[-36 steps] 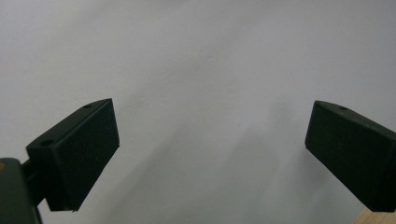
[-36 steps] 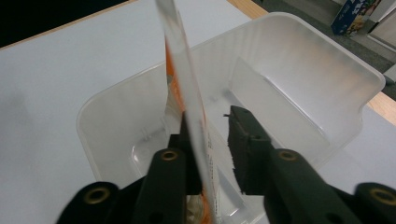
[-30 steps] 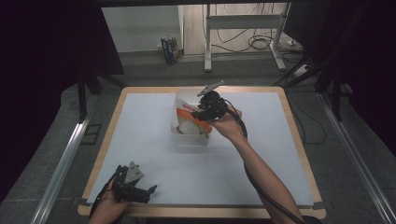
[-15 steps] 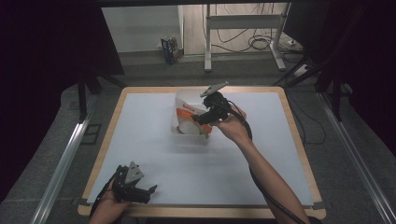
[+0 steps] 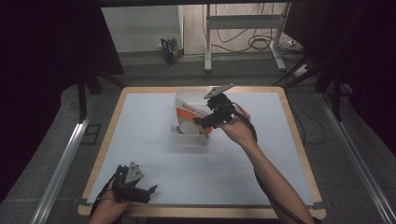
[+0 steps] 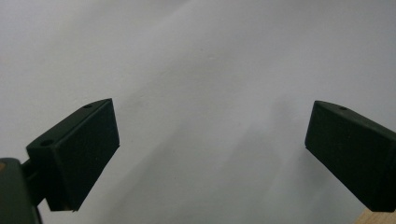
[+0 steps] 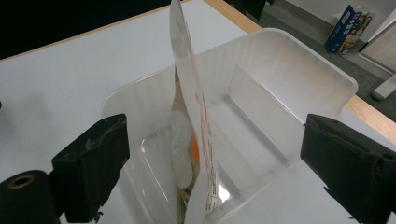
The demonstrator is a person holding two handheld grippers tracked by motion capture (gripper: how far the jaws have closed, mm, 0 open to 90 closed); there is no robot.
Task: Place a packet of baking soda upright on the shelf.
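We read the right gripper (image 5: 208, 122) as hovering at the near edge of the clear plastic bin (image 7: 299, 74), jaws spread wide with nothing between them. The white-and-orange pouch (image 7: 194, 140) stands on edge inside the bin, leaning on the wall, its top sticking up past the rim. In the high view the bin (image 5: 183, 98) sits mid-table toward the far side, and the pouch (image 5: 189, 112) shows as an orange-printed pack inside it.

The left gripper (image 5: 137, 191) rests at the near left corner of the white table (image 5: 140, 140), well apart from the bin, jaws wide over bare surface.

Risks as we judge them:
- The pouch is thin and upright, so a brush from either jaw could tip it flat or fold it over the rim.
- The bin looks light and nothing pins it, so a nudge on the wall may slide it.
- The wide jaws straddle the pouch line, so closing off-centre would pinch only a floppy edge and slip.
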